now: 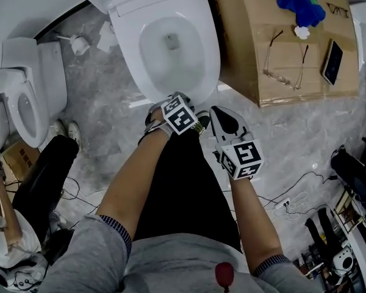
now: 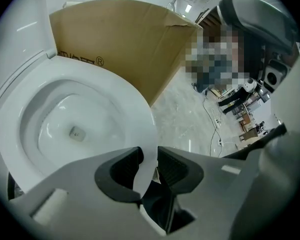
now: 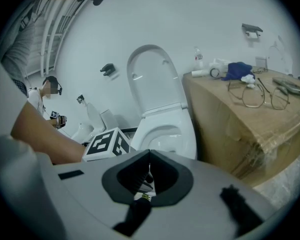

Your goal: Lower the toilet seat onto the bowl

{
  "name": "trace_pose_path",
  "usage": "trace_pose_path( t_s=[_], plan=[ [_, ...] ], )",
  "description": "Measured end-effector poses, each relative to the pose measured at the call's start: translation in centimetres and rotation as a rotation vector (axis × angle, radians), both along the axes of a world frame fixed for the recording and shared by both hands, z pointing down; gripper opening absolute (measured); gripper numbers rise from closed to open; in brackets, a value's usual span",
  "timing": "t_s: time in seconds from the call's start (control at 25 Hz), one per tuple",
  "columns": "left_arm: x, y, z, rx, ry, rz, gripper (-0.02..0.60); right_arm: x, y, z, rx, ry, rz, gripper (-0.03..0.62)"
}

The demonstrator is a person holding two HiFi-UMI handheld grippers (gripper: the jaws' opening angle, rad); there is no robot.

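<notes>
The white toilet seat (image 1: 210, 54) lies flat on the bowl (image 1: 171, 41), and the lid (image 3: 151, 81) stands upright behind it. My left gripper (image 1: 171, 97) sits at the seat's front edge. In the left gripper view the seat rim (image 2: 135, 109) runs between the pads, and my left gripper (image 2: 149, 166) is shut on it. My right gripper (image 1: 224, 122) hovers just right of the left one, over the floor in front of the toilet. In the right gripper view my right gripper (image 3: 149, 154) has its jaw tips together and holds nothing.
A cardboard box (image 1: 256, 72) stands right of the toilet, carrying glasses (image 1: 287, 57), a phone (image 1: 333, 61) and a blue cloth (image 1: 302, 5). A second toilet (image 1: 24, 102) and another person (image 1: 3, 218) are at the left. Cables (image 1: 293, 194) cross the floor at the right.
</notes>
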State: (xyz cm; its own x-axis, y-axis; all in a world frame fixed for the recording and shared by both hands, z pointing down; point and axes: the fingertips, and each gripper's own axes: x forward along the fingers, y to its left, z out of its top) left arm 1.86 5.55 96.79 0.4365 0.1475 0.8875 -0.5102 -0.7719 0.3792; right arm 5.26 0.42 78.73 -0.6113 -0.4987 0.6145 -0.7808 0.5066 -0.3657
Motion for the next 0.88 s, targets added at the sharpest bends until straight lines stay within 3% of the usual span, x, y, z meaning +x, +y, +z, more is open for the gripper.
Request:
trace_pose_path(
  t_s=[0.6, 0.76, 0.88],
  plan=[
    [-0.2, -0.3, 2.7, -0.035, -0.019, -0.005, 0.118, 0.5, 1.1, 1.6, -0.031, -0.004, 0.019, 0.014],
    [-0.4, -1.3, 0.7, -0.006, -0.001, -0.032, 0.124, 0.5, 0.4, 0.3, -0.007, -0.006, 0.016, 0.014],
    [-0.5, -2.0, -3.6, 0.034, 0.043, -0.093, 0.126, 0.6, -0.1, -2.2, 0.017, -0.01, 0.005, 0.014]
  ],
)
